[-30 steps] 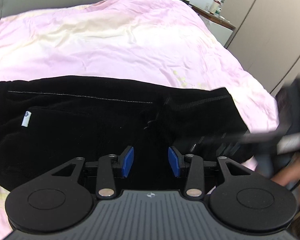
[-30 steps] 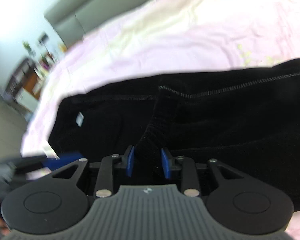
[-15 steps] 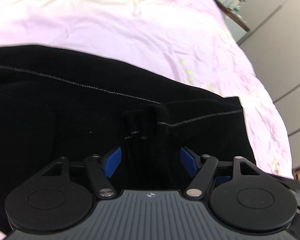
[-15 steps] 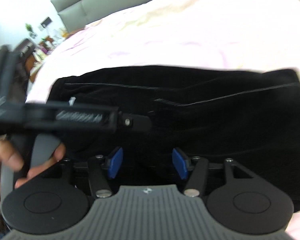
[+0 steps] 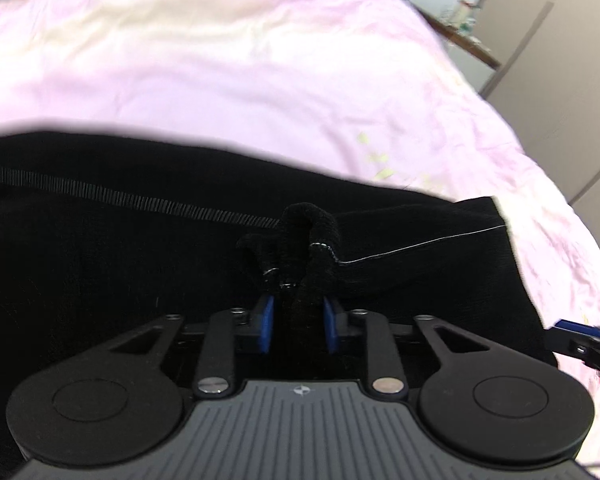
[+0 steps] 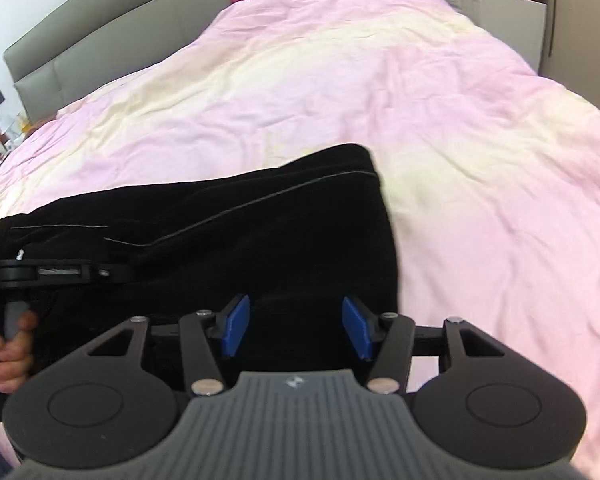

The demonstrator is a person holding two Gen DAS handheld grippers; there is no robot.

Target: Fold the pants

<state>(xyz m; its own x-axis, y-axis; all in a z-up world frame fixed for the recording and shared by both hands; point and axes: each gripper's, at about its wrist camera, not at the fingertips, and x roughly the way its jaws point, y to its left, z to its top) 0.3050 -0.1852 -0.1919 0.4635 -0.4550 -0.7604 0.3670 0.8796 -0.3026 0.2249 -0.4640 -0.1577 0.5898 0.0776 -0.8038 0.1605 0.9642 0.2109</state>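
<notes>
While your left gripper (image 5: 296, 330), its jaws just closed, pinches a bunched ridge of the black pants (image 5: 120, 264) lying lengthwise across the pink bedcover (image 5: 240, 60), your right gripper (image 6: 296, 330) hovers spread and empty nearer their right-hand end
</notes>
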